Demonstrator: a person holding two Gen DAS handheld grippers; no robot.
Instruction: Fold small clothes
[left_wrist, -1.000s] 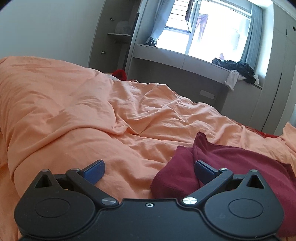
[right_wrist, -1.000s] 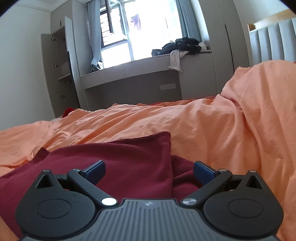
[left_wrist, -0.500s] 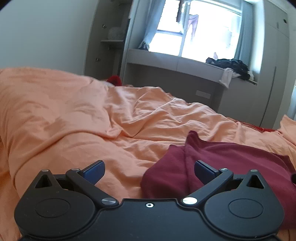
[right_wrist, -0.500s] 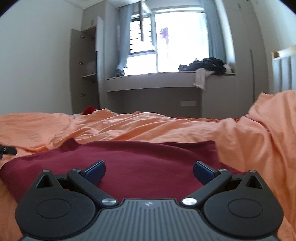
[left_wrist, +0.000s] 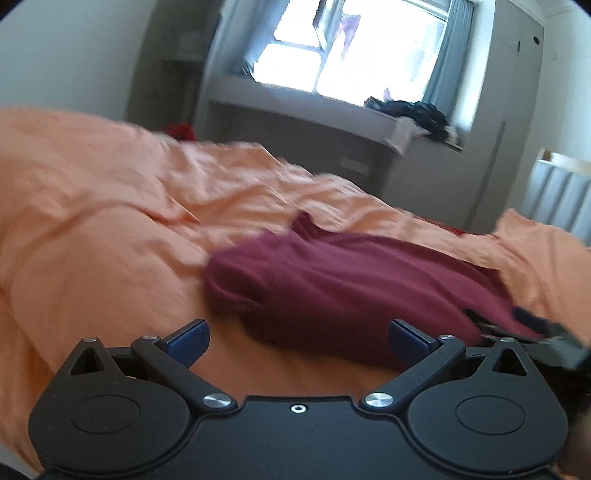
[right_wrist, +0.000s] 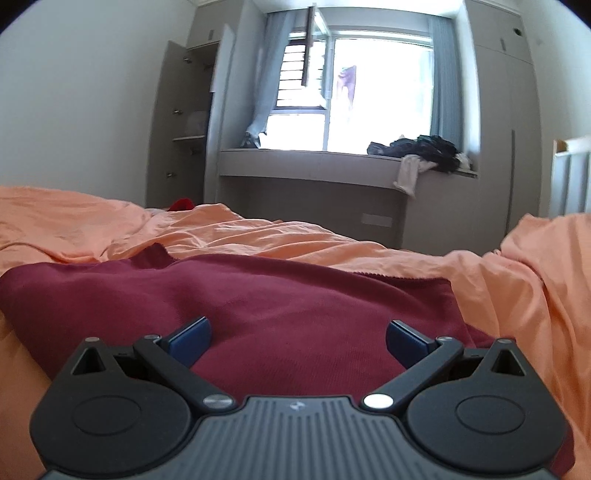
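Maroon knit is what I am working with: the small garment (right_wrist: 258, 295) lies bunched on the orange duvet (right_wrist: 517, 288), on the near side of the window seat (right_wrist: 314, 166) across the room. My right hand-held gripper (right_wrist: 297, 341) sits low over the garment's near part with its blue pads (right_wrist: 188, 339) spread wide and nothing between them. My left hand-held gripper (left_wrist: 297, 339) is spread just as wide and also carries nothing; it hangs beside the garment's left lump, mostly over bare duvet, and that view is smeared by motion.

My worries from here:

- The duvet is soft and heavily creased. If I close a pad low, I could pinch the orange cover along with the knit and drag both.
- The garment is already heaped, with a flap sticking up on the side toward the window seat. Grabbing the lump rather than one edge would likely take several layers and fold the bunching in.
- My left side is off the cloth, so closing there would probably catch nothing.
- Both grippers are near each other at the garment's right end, judging by the dark shape at the edge of the left view, so they could bump.
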